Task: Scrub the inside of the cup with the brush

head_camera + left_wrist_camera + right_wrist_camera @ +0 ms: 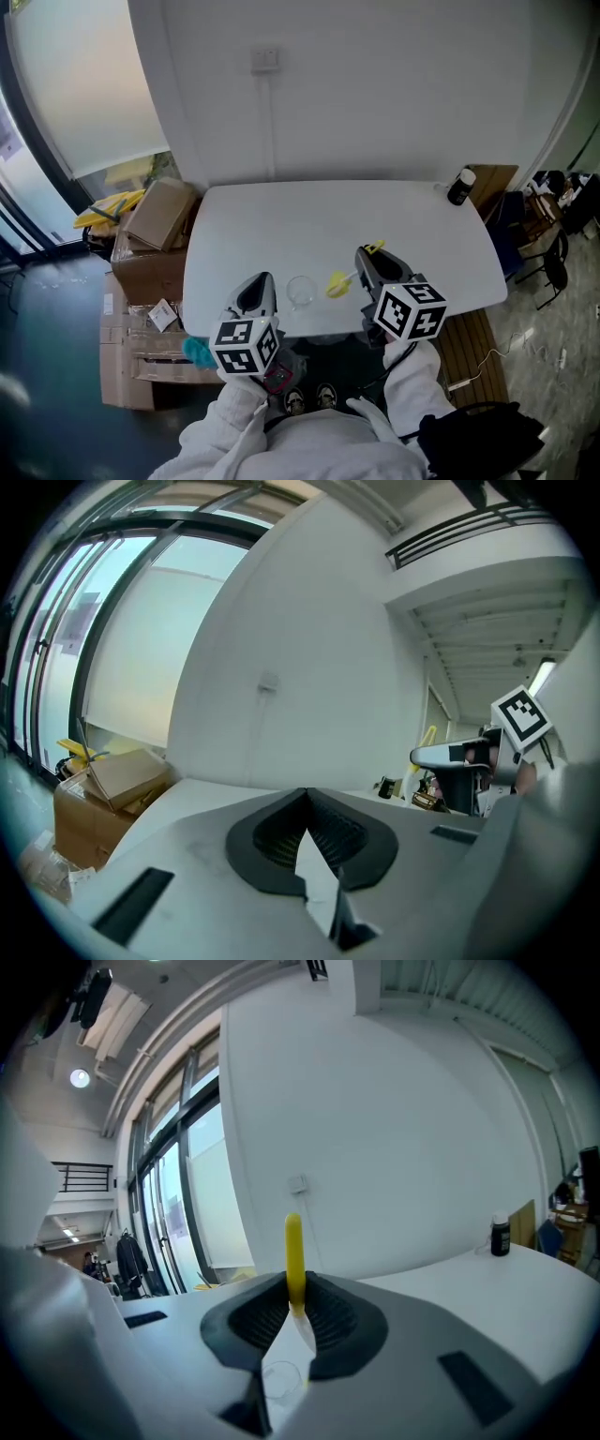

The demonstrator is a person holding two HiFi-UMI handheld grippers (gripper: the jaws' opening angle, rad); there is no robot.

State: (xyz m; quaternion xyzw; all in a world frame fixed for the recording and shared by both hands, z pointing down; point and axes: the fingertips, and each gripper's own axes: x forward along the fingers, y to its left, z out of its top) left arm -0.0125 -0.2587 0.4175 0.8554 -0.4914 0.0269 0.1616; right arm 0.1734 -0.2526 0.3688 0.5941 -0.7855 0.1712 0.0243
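A clear cup (300, 291) stands upright near the front edge of the white table (328, 216). Just right of it is the yellow brush (338, 283), its head low beside the cup and apart from it. My right gripper (366, 258) is shut on the brush handle. In the right gripper view the yellow handle (294, 1255) sticks up between the closed jaws of the right gripper (295, 1305), and the cup (278, 1377) shows below through the gap. My left gripper (260, 284) hovers left of the cup. It is shut (306, 797) with nothing between its jaws.
A black bottle (460, 186) stands at the table's far right corner. Cardboard boxes (155, 225) are stacked on the floor to the left. A wooden bench (469, 347) and chairs (544, 244) are on the right. A white wall runs behind the table.
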